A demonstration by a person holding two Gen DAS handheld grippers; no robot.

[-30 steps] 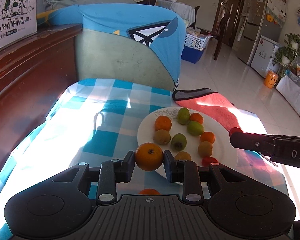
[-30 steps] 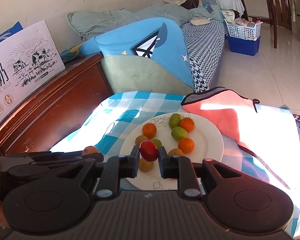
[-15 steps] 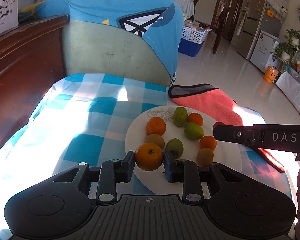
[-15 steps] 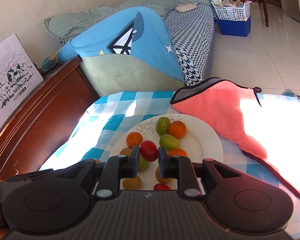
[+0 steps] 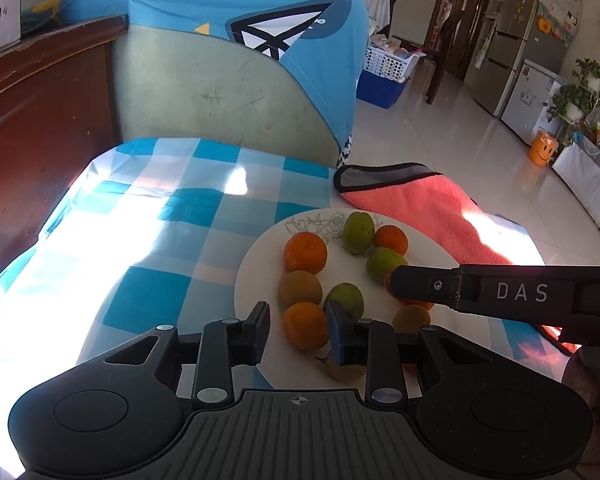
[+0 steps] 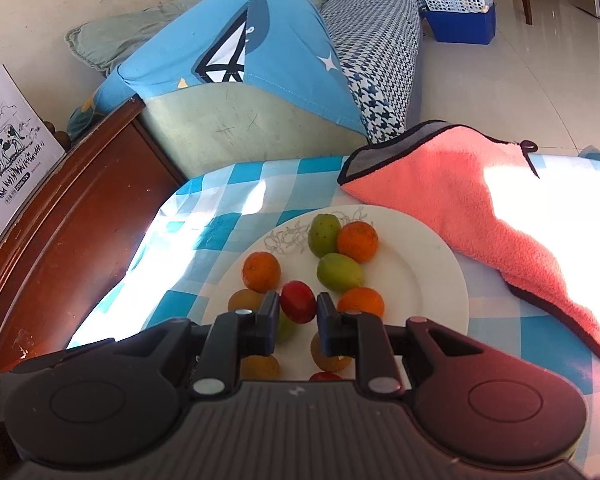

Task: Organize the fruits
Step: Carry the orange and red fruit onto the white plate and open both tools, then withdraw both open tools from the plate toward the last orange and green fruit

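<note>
Nearing completion: left tongs (image 5: 298,334) apparently releasing orange (image 5: 305,325), right tongs (image 6: 298,312) loosening around red fruit (image 6: 298,301), over nearly filled plate (image 6: 432,264).

DAS: I read these white capital letters on the black side of the right claw (image 5: 394,284), which reaches in to the right of my left claw (image 5: 298,330).
Carton print: the white cow-drawing carton (image 6: 8,144), far up-left of the right claw (image 6: 298,314), carries small print that I cannot read.
</note>
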